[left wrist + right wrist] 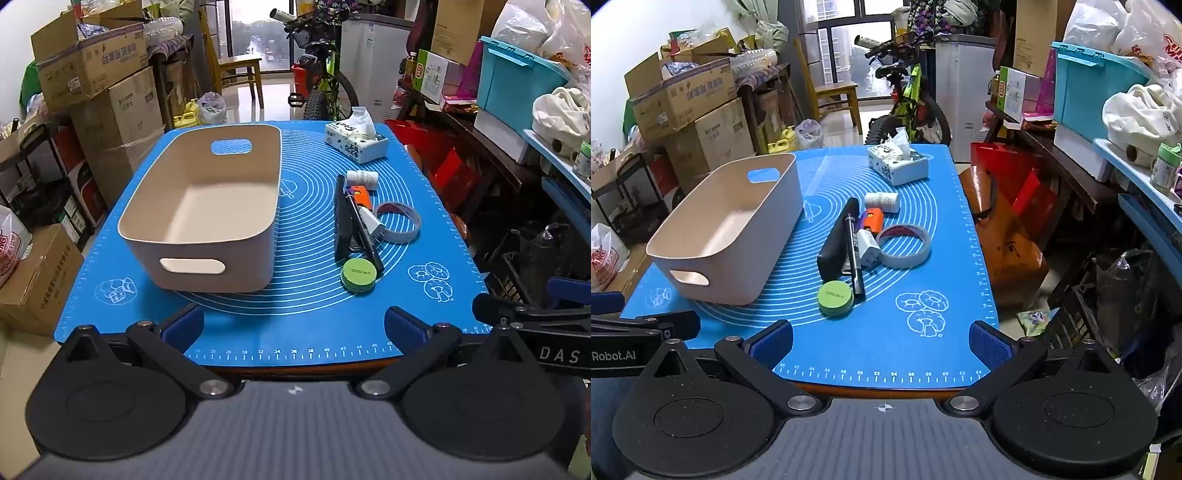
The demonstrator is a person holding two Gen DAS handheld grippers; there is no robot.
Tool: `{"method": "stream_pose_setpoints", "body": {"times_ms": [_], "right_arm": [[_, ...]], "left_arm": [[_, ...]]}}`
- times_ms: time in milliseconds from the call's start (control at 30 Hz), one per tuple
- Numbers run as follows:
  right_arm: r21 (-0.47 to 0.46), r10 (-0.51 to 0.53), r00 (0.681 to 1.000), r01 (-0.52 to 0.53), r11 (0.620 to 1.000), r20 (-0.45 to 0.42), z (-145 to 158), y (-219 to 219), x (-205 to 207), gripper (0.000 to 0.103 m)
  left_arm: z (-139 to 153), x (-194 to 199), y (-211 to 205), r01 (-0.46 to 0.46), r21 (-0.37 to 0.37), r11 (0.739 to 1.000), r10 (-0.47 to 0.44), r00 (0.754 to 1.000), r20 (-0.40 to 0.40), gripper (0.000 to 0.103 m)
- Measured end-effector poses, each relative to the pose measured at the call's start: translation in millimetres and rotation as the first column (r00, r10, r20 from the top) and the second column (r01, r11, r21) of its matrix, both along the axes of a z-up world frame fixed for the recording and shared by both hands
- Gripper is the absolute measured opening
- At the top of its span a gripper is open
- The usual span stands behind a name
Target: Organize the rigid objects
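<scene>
An empty beige bin (pixel 207 206) (pixel 731 236) stands on the left of the blue mat (pixel 295 325) (pixel 886 343). To its right lies a cluster: a green round tin (pixel 358 275) (pixel 836 293), a black case (pixel 341 221) (pixel 836 240), a black marker (pixel 364 232) (pixel 855 254), an orange and white piece (pixel 360 194) (pixel 873 219), a tape roll (pixel 399 221) (pixel 903 240) and a small white bottle (pixel 362 180) (pixel 882 201). My left gripper (pixel 295 328) hovers open over the mat's near edge, nothing between its fingers. My right gripper (pixel 881 341) is open and empty too, near the front right corner.
A tissue box (pixel 356 142) (pixel 897 162) sits at the mat's far end. Cardboard boxes (pixel 96 74) are stacked on the left, a bicycle (pixel 325 74) stands behind the table, and cluttered shelves with a blue crate (pixel 517 81) line the right.
</scene>
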State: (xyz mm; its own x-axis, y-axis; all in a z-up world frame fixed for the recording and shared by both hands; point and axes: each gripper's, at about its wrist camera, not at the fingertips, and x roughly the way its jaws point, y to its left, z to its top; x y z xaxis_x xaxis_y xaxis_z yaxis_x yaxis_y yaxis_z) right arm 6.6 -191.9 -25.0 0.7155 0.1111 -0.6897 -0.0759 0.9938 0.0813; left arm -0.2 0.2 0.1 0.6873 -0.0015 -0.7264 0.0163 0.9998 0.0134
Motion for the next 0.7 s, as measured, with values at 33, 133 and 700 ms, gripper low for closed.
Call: {"method": "stream_pose_setpoints", "body": {"times_ms": [33,133,700], "right_arm": [[-0.003,0.0,1.0,0.0,1.0,-0.001,0.2,0.2,0.1,0.1],[-0.006,0.0,1.0,0.0,1.0,-0.005,0.5,0.8,0.6,0.1],[0.012,-0.011,1.0,0.011,1.0,-0.024,-6.0,-5.8,2.3,0.1]], "left_arm": [[-0.1,0.2,-0.2,0.0,0.007,1.0,0.0,1.0,-0.005,0.103],[0.6,-0.2,0.2,-0.001,0.011,1.0,0.001,1.0,-0.004,0.103],[-3.8,1.2,0.9,0.008,-0.002,1.0,-0.008,1.0,-0.003,0.103]]}}
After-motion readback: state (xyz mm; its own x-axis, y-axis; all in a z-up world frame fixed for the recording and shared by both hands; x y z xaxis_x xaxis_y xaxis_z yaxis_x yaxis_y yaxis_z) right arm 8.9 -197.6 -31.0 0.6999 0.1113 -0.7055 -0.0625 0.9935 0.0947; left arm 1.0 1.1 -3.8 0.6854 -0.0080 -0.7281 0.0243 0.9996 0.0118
